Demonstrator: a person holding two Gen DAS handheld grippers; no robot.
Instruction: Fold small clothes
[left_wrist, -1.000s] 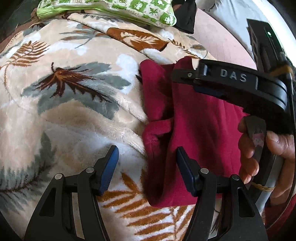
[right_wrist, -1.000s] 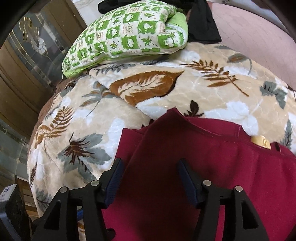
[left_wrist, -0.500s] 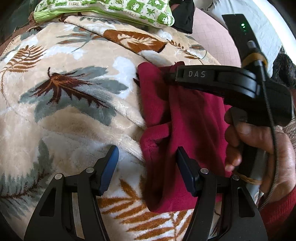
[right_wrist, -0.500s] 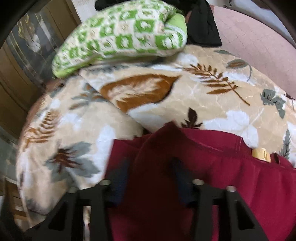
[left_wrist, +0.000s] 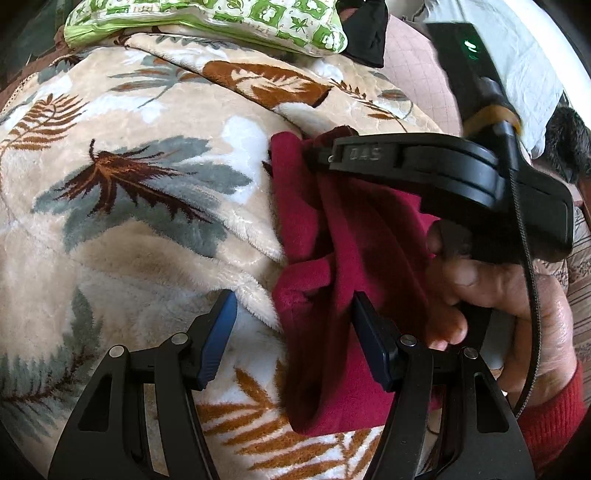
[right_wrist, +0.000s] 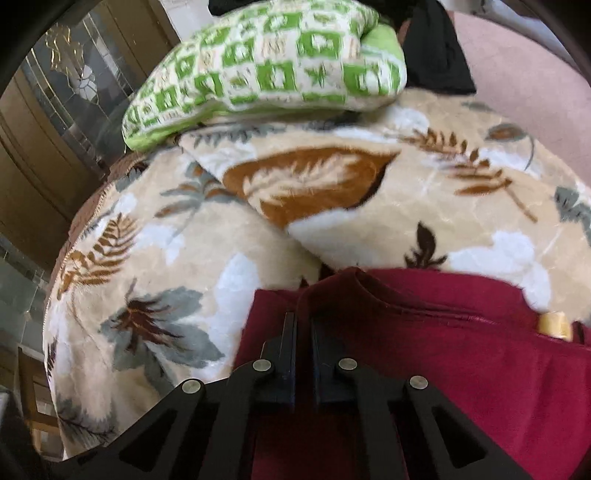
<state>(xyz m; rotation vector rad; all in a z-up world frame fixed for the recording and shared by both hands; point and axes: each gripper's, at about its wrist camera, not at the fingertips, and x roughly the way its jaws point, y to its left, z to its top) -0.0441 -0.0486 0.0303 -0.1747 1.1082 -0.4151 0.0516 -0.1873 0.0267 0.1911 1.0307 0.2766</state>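
While the left gripper (left_wrist: 291, 332) hangs with jaws wide apart, straddling the near-left edge of the red garment (left_wrist: 354, 240) without pinching it, the right gripper (right_wrist: 303, 328) is clamped on a raised fold at the garment's far edge. Garment lies on a leaf-print blanket (left_wrist: 129, 206); green pillow (right_wrist: 266, 62) beyond. A hand (left_wrist: 517, 295) holds the right gripper.

garment (right_wrist: 461, 369): matt red fleece | blanket (left_wrist: 147, 221): plush, fuzzy | fingers (left_wrist: 218, 332): matt black plastic, ribbed blue pads

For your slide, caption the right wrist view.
Right tongs pinch the red garment on a leaf-print blanket.
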